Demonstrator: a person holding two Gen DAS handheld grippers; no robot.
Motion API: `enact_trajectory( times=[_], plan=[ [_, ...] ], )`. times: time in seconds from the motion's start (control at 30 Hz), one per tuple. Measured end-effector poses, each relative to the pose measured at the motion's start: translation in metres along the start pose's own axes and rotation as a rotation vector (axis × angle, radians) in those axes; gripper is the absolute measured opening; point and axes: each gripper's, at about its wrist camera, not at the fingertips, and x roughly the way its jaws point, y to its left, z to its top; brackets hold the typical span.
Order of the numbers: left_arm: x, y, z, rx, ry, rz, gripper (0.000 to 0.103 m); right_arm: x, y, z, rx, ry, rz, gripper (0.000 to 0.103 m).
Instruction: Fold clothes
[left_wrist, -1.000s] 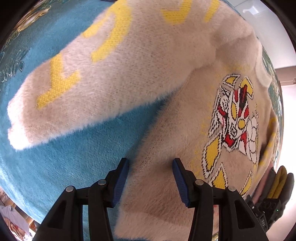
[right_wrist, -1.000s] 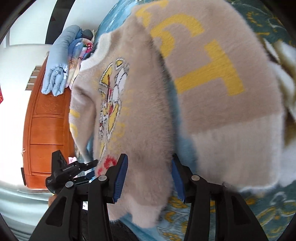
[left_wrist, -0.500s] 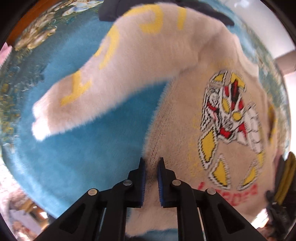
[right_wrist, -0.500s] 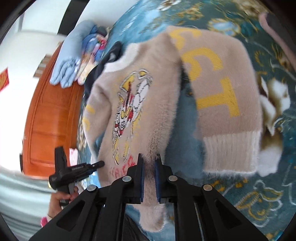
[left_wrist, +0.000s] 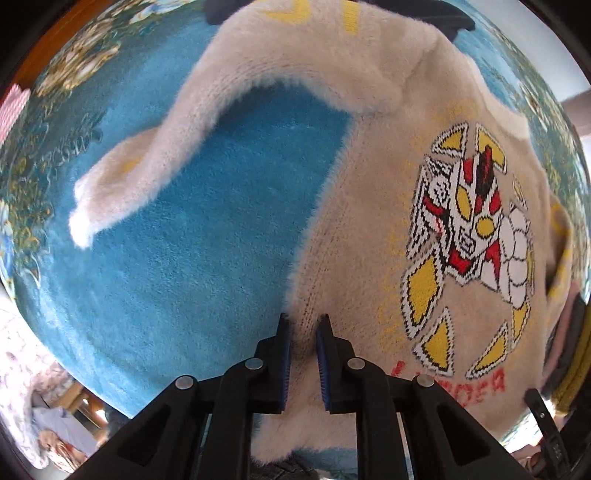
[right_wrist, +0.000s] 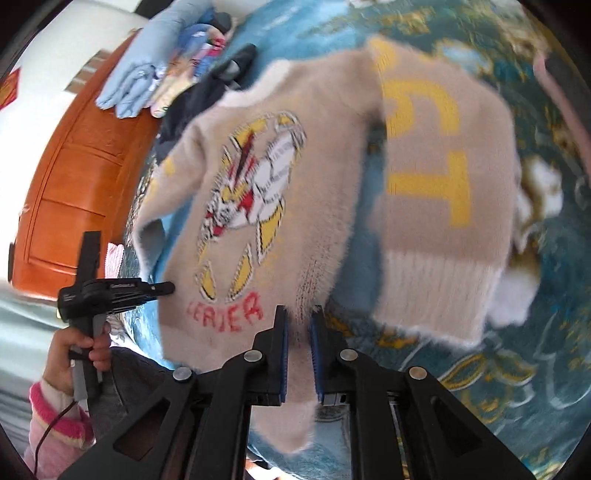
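A fluffy beige sweater (left_wrist: 373, 236) with a red, yellow and white robot print lies over a blue blanket (left_wrist: 207, 236). My left gripper (left_wrist: 303, 325) is shut on the sweater's hem at one bottom corner. Its sleeve (left_wrist: 159, 155) hangs lifted and curled above the blanket. In the right wrist view the same sweater (right_wrist: 295, 192) is raised, and my right gripper (right_wrist: 298, 317) is shut on its hem at the other bottom corner. The other sleeve (right_wrist: 443, 192), with yellow letters, lies spread on the blanket. The left gripper also shows in the right wrist view (right_wrist: 162, 287), held by a hand.
The bed has a teal patterned cover (right_wrist: 517, 387). An orange wooden headboard (right_wrist: 70, 177) stands at the left. Folded light blue and patterned clothes (right_wrist: 147, 77) and a dark garment (right_wrist: 207, 92) lie near it. A pink item (left_wrist: 13, 107) sits at the blanket's far left.
Both grippers closed on the sweater's bottom hem and lifted it. The sleeve in the left wrist view rose off the blanket and curled.
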Motion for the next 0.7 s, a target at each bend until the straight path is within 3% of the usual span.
enact_trajectory(
  times=[0.07,0.13,0.17,0.23,0.3,0.47,0.7],
  plan=[
    [-0.005,0.006,0.001,-0.026,-0.023,-0.007,0.021,-0.016,-0.001,0.001,-0.055,-0.039,-0.045,0.015],
    [-0.012,0.013,0.002,-0.049,-0.058,-0.011,0.027,-0.03,0.0,0.002,-0.124,-0.07,-0.115,0.026],
    [-0.016,0.016,0.003,-0.061,-0.079,-0.017,0.028,-0.031,0.001,0.002,-0.161,-0.071,-0.168,0.037],
    [-0.028,0.024,0.003,-0.093,-0.145,-0.06,0.04,-0.029,0.002,-0.002,-0.225,-0.058,-0.258,0.045],
    [-0.038,0.019,-0.001,-0.121,-0.231,-0.123,0.046,-0.023,0.001,-0.008,-0.276,-0.029,-0.322,0.05],
    [-0.063,0.005,-0.001,-0.165,-0.4,-0.197,0.056,0.001,-0.003,-0.025,-0.406,0.022,-0.435,0.051],
    [-0.061,-0.013,-0.007,-0.2,-0.42,-0.231,0.058,0.032,-0.006,-0.032,-0.516,0.067,-0.496,0.052]
  ],
)
